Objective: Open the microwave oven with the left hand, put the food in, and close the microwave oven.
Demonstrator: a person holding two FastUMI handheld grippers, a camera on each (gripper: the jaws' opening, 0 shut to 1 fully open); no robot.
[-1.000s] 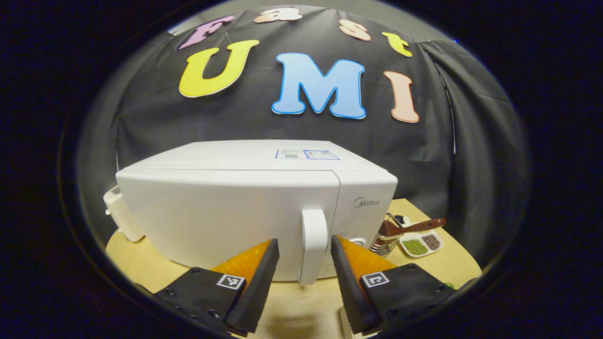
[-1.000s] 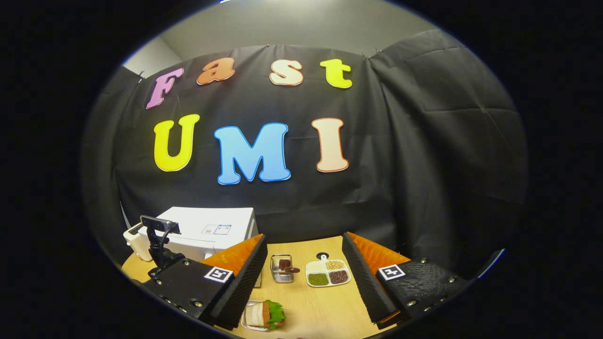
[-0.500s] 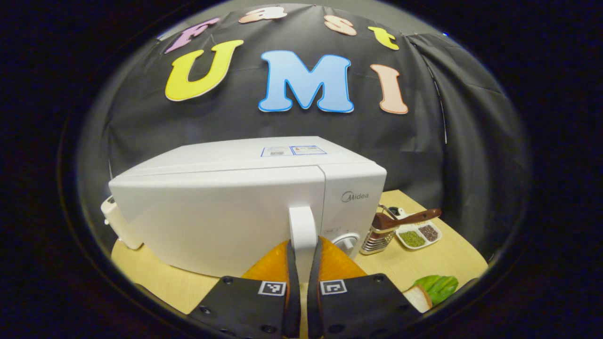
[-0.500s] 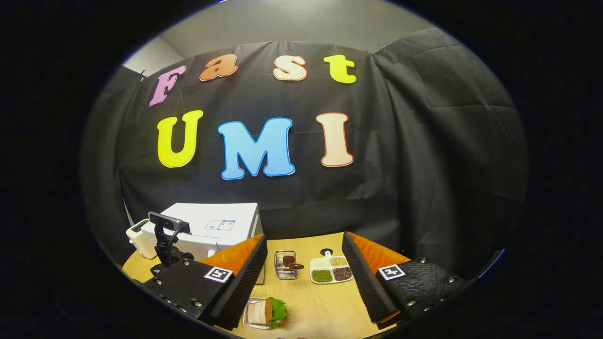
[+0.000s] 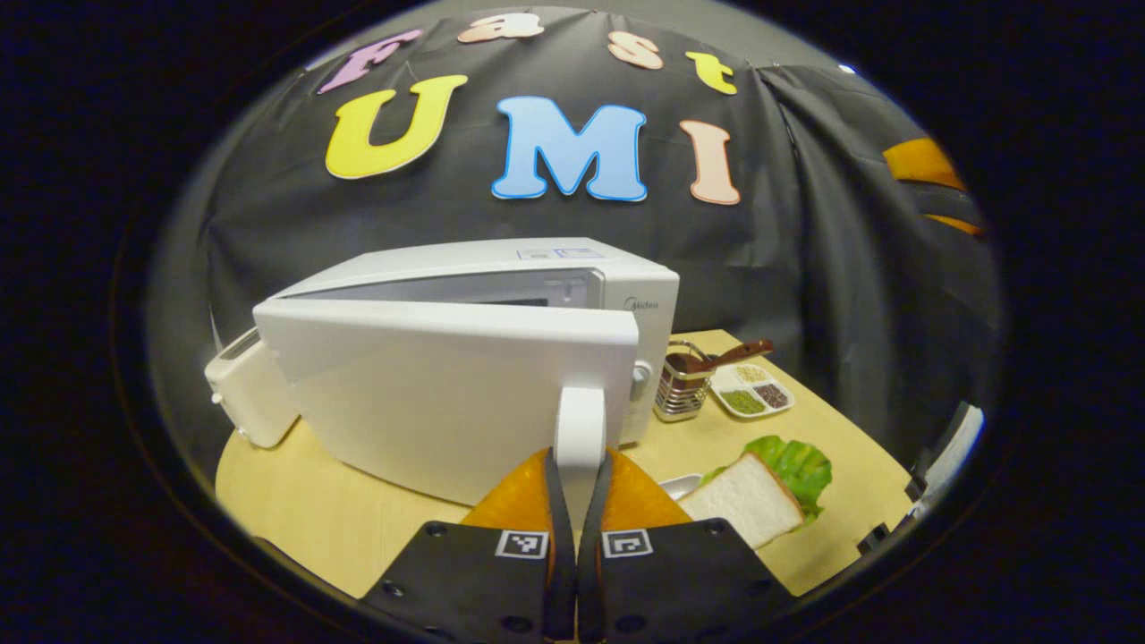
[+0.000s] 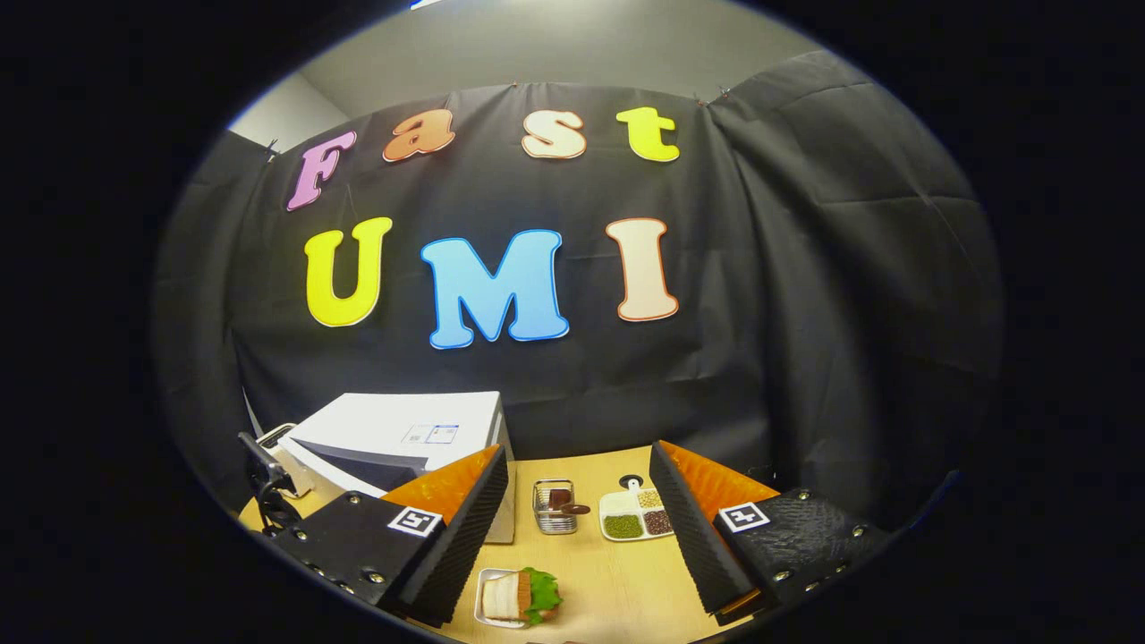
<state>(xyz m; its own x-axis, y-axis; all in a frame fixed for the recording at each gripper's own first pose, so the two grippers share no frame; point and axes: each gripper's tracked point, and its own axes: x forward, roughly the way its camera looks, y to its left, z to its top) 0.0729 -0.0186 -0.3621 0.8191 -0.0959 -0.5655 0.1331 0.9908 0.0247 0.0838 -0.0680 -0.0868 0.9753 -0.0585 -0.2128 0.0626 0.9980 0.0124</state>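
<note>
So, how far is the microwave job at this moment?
Done: the left gripper is shut on the door handle. In hand: the microwave door stands partly open, a gap showing along its top edge. Left: swing the door wider, then put in the sandwich, which lies on the table under the open, empty right gripper, and close the door.

microwave (image 5: 465, 358) cavity hidden behind door (image 5: 447, 402)

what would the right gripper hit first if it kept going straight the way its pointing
Probably nothing soon: the right gripper is open and aims over the wooden table, between the metal wire basket and the white divided dish, toward the black cloth wall; depth is unclear.
</note>
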